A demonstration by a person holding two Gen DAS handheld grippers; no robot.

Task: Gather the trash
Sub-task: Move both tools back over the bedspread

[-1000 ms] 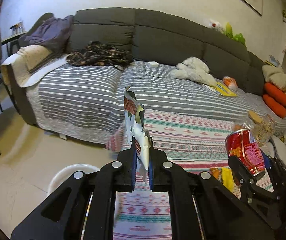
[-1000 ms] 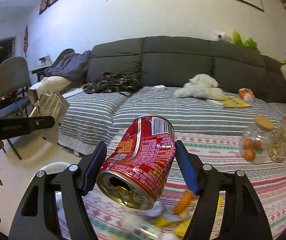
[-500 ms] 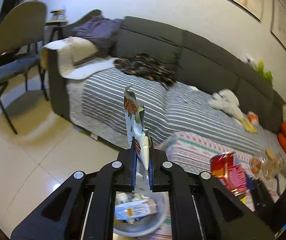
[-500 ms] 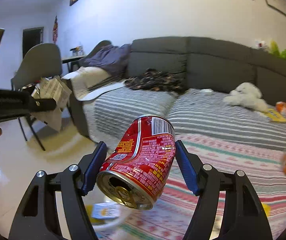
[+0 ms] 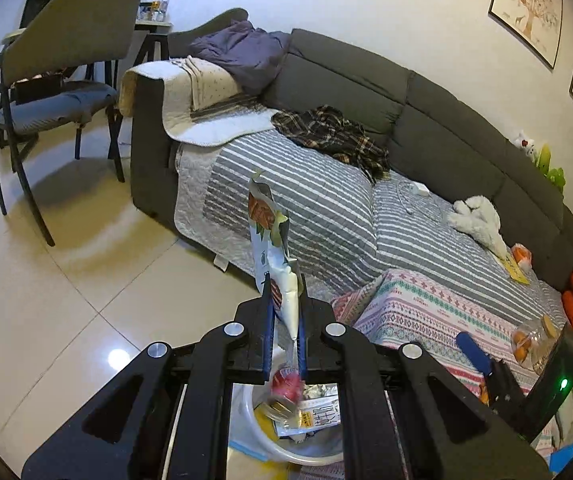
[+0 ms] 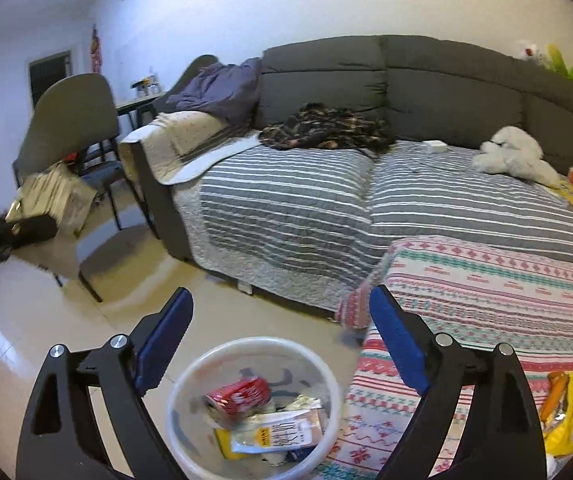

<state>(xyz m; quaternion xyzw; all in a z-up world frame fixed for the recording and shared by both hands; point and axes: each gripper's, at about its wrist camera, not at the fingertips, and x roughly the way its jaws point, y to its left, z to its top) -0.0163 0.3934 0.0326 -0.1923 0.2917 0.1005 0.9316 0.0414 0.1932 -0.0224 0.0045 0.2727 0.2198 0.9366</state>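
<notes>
My left gripper (image 5: 285,312) is shut on a white snack wrapper (image 5: 271,248) that stands up from its pads. Below it sits the white trash bin (image 5: 252,436), with the red can (image 5: 284,386) blurred over its trash. In the right wrist view my right gripper (image 6: 280,344) hangs above the same trash bin (image 6: 184,384); its jaws are opening and nothing is between them. The red can (image 6: 238,394) lies inside the bin on other wrappers (image 6: 276,434). The left gripper with the wrapper (image 6: 52,194) shows blurred at the far left.
A patterned cloth (image 6: 482,300) covers the low table right of the bin, with a yellow wrapper (image 6: 564,420) on it. A grey sofa (image 5: 366,92) with a striped cover runs behind. A chair (image 5: 58,64) stands on the tiled floor at left. Jars (image 5: 530,344) stand on the table.
The right gripper opened and the red can dropped into the bin. Both grippers swung left, bringing the bin beneath them. The left gripper kept its hold on the wrapper.
</notes>
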